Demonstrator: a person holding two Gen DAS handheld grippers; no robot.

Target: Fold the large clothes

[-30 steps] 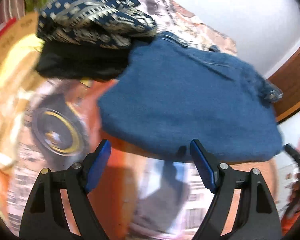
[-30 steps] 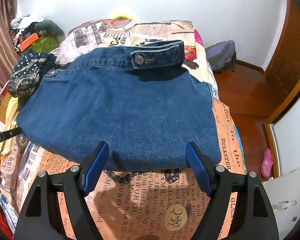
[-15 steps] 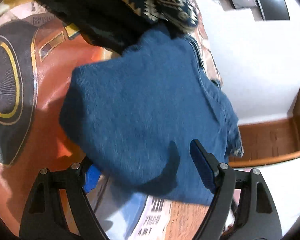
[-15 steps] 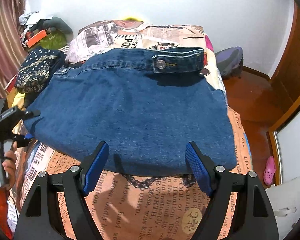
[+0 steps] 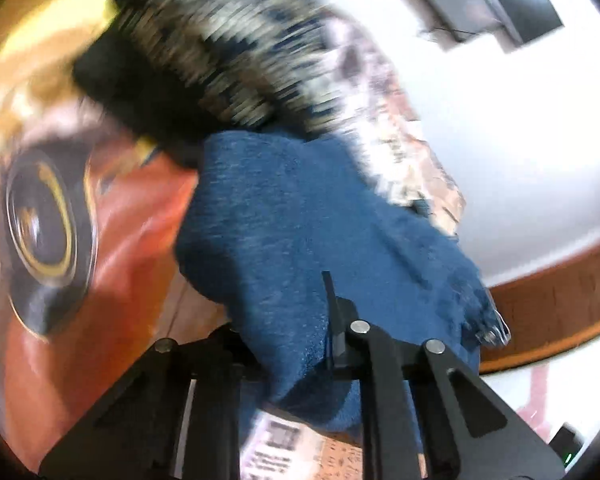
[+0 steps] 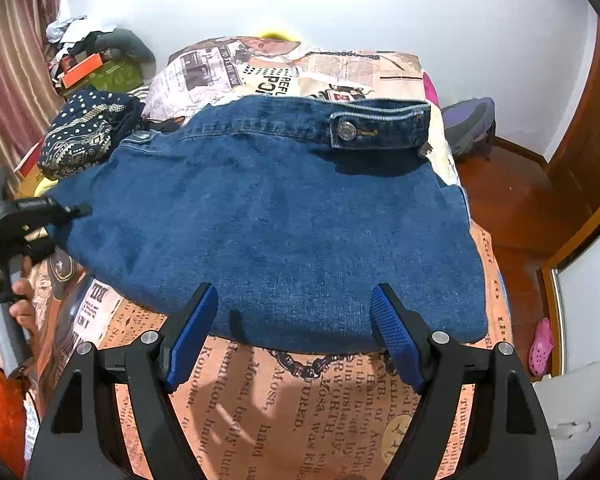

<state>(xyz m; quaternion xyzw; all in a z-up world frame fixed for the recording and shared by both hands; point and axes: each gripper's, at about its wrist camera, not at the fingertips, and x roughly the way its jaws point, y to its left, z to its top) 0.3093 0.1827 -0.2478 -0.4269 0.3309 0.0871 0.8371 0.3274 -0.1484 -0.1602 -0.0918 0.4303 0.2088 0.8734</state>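
Observation:
A folded blue denim garment (image 6: 268, 216) with a buttoned waistband tab lies across the bed. My left gripper (image 6: 74, 210) is at its left corner. In the left wrist view, the jaws of the left gripper (image 5: 288, 320) are closing with the denim (image 5: 300, 220) pinched between them; one finger is hidden under the cloth. My right gripper (image 6: 292, 312) stands open just above the near edge of the denim, with nothing between its blue pads (image 6: 396, 336).
A newspaper-print bedsheet (image 6: 300, 400) covers the bed. A navy patterned garment (image 6: 80, 136) lies on dark clothes at the far left. A person's hand (image 6: 4, 292) holds the left tool. On the wooden floor to the right are a purple bag (image 6: 468, 124) and a pink shoe (image 6: 542, 346).
The left gripper slid onto the denim's left corner, rolled, and its jaws came together on the cloth. The right gripper stayed open and drifted only slightly.

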